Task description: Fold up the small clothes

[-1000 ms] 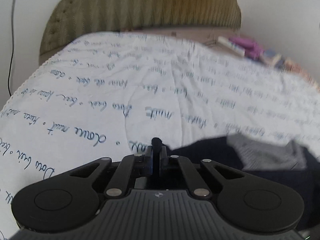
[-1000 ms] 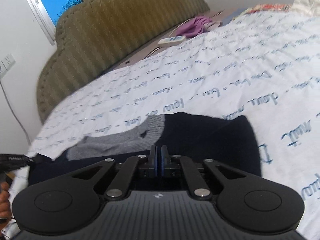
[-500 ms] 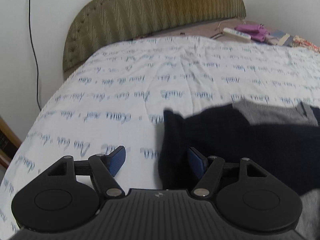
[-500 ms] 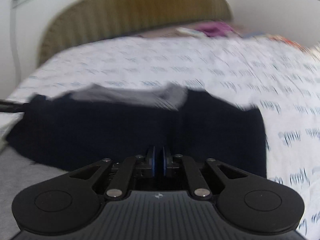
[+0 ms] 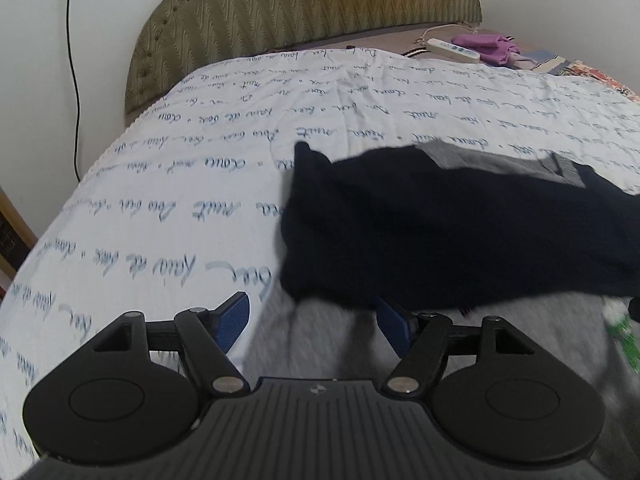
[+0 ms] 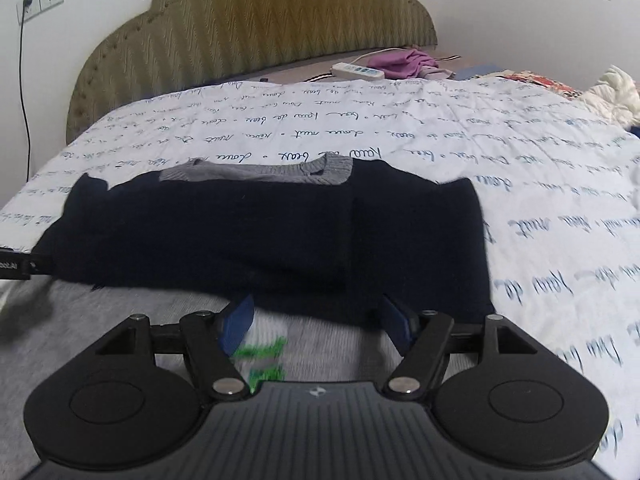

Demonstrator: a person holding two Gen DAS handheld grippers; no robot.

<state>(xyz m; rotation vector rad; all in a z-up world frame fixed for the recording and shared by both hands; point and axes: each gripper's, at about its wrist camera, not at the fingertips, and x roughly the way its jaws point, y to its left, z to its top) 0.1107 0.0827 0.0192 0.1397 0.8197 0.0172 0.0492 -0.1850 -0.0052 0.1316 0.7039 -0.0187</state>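
Observation:
A small sweater lies on the white quilt (image 5: 160,200) with blue script. Its navy part (image 5: 440,240) (image 6: 260,232) is folded across, and the grey collar (image 6: 260,170) lies at the far side. The grey lower part (image 5: 320,344) (image 6: 120,320) is nearest me and carries a green print (image 6: 264,354). My left gripper (image 5: 310,308) is open over the grey cloth, at the navy fold's left corner, holding nothing. My right gripper (image 6: 316,306) has its jaws opening above the fold's near edge, with nothing pinched between its blue pads (image 6: 240,320).
An olive padded headboard (image 5: 300,8) stands behind the bed. A white power strip (image 6: 356,70) and purple cloth (image 6: 404,62) lie near it. A white bundle (image 6: 616,92) sits at the far right. The bed's left edge (image 5: 80,184) drops off; a cable (image 5: 72,80) hangs on the wall.
Both grippers were shut on the navy cloth; the left opened first, the right just now. Both have drawn back toward me, leaving the navy fold lying flat.

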